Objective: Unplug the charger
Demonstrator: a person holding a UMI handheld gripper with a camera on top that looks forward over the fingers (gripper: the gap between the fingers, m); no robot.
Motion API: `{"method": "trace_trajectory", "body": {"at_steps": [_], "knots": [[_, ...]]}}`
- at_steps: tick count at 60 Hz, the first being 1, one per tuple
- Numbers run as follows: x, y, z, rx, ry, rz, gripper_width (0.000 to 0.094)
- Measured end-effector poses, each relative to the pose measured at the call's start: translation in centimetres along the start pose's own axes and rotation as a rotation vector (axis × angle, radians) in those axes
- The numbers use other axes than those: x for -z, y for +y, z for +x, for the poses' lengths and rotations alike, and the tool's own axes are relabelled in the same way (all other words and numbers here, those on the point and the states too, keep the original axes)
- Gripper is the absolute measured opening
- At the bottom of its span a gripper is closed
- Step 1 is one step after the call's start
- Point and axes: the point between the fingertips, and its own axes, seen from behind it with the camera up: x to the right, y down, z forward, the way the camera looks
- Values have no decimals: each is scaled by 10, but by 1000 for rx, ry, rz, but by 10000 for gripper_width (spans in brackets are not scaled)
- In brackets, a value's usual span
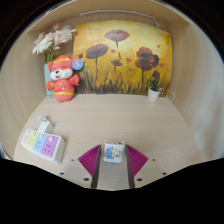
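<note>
Gripper view: your gripper (113,160) had the charger (114,154) clamped between both pads – already well clear of the power strip (42,143) off to the side. Looked a shallow pinch, so it might've slipped out if you swung fast.

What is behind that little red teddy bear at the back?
Behind the teddy bear stand pale flowers and the curved beige wall; a poppy painting hangs beside it. The bear's body hides the flowers' base, so a vase cannot be confirmed.

Pale wooden table (110,115) bears power strip (42,145) (white), plush toy (63,80).
</note>
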Motion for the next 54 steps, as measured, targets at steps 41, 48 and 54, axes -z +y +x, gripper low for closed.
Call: {"method": "trace_trajectory", "body": {"at_steps": [41,48,54], "knots": [[274,-66,-25,-21,22,222,726],[294,-50,-34,1,24,208,723],[309,-45,-41,-2,22,212,729]]}}
